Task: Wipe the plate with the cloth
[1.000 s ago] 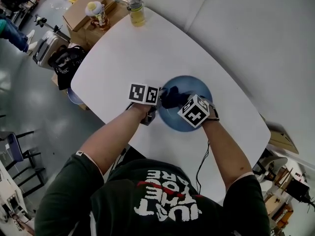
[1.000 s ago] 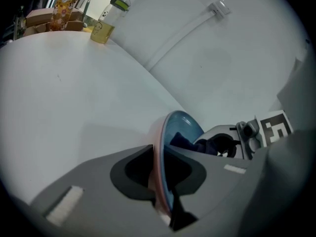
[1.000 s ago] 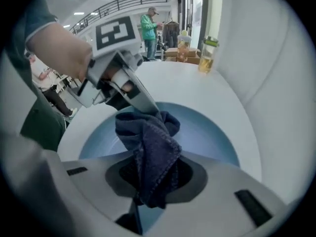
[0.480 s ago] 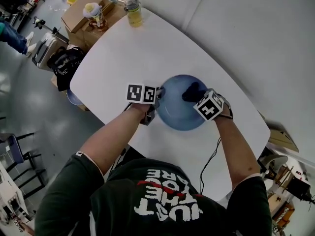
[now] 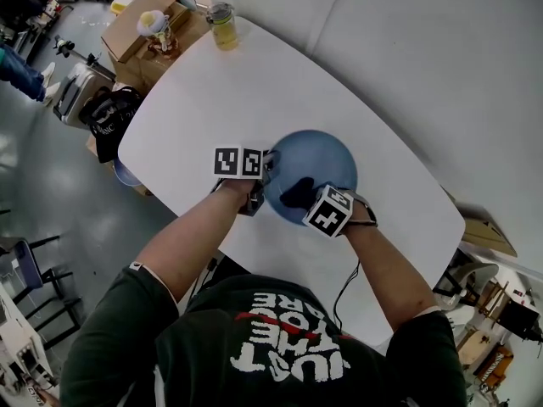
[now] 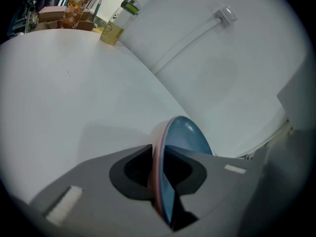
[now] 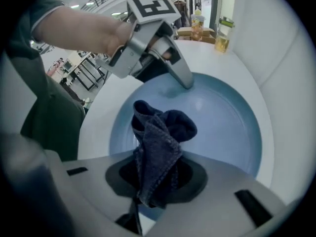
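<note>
The blue plate (image 5: 327, 155) is sitting on the white table (image 5: 212, 91), toward the edge nearest the person; the left gripper (image 5: 266, 176) is pinching the plate's left rim, one jaw pressing on the blue top face and the other on the pinkish underside, with the rim running edge-on between them in the left gripper view; the right gripper (image 7: 157, 184) is pointing steeply down over the near part of the plate, its jaws pressing together on a dark blue cloth (image 7: 159, 142); the cloth is bunching out of the jaws in a crumpled fold, and its free end appears to be lying on the plate's inner face, near the rim on the person's side and just right of the left gripper's jaws; the rest of the blue face is lying bare and catching a pale shine; the person's forearms (image 5: 191, 236) are reaching in from the bottom of the head view, one hand wrapping each gripper; at the far corner of the table a lidded jar (image 5: 223, 25) with yellowish contents is standing upright, well apart from the plate; past that corner cardboard boxes (image 5: 140, 19) are sitting off the table, and a black bag (image 5: 110, 113) is lying on the grey floor (image 5: 51, 193) beside the table's left edge.
</note>
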